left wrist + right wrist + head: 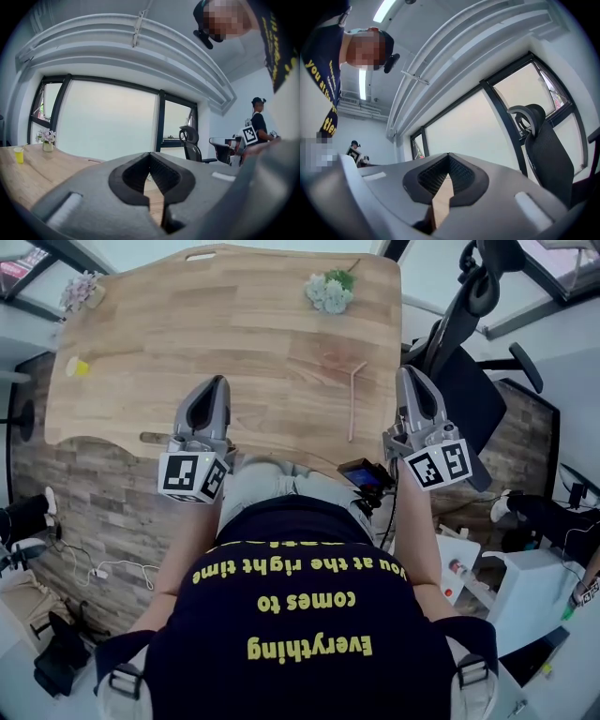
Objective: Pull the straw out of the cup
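Your one thin pinkish straw (353, 404) lies flat on the light wooden worktop (187, 324), right of centre. Its long axis runs up-down in the frame, bent tip at the top pointing right. One small yellow cup (79, 367) stands upper left, well apart. Your left gripper (217, 381) and right gripper (412, 371) both keep fingers clenched on nothing.

Yellow cup (79, 367), tan straw (352, 404)

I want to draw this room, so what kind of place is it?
Most likely an office or workroom: there is a big wooden desk, a black office chair with a headrest, and wide windows along the wall.
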